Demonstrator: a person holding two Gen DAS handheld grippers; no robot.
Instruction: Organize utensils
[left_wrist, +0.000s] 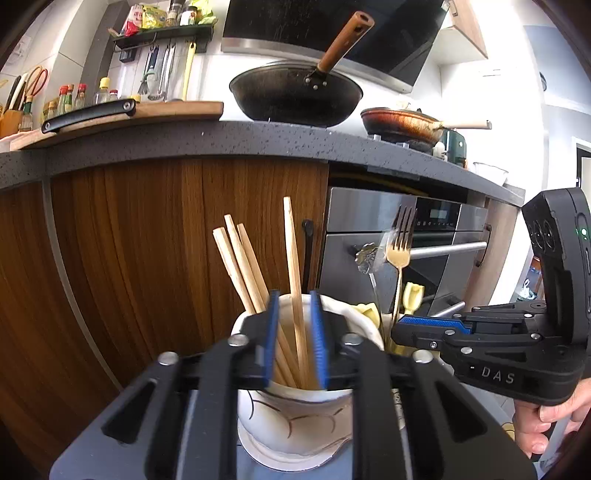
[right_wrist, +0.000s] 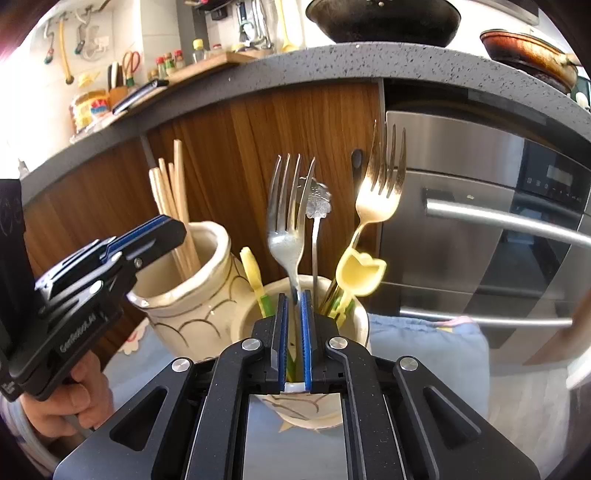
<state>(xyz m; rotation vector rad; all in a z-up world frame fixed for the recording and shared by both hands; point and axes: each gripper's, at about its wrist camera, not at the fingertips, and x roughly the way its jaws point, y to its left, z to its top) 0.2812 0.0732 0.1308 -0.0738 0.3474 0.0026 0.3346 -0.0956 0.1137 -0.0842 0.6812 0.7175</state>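
A cream ceramic jar (left_wrist: 295, 417) holds several wooden chopsticks (left_wrist: 242, 262). My left gripper (left_wrist: 293, 295) hovers over its mouth, jaws apart. One tall chopstick (left_wrist: 293, 251) stands between the blue pads, which do not press on it. To the right, a second cream cup (right_wrist: 356, 317) holds a gold fork (right_wrist: 380, 199), a flower-ended silver spoon (right_wrist: 317, 199) and yellow plastic utensils (right_wrist: 360, 273). My right gripper (right_wrist: 294, 295) is over this cup, shut on the handle of a silver fork (right_wrist: 288, 236) that stands upright with its tines up.
Both cups stand on a light blue cloth (right_wrist: 424, 347). Behind them are wooden cabinet fronts (left_wrist: 129, 240) and a steel oven (right_wrist: 480, 221) under a grey counter edge (left_wrist: 258, 140). A wok (left_wrist: 295, 96), a pan and a cutting board with a knife sit on top.
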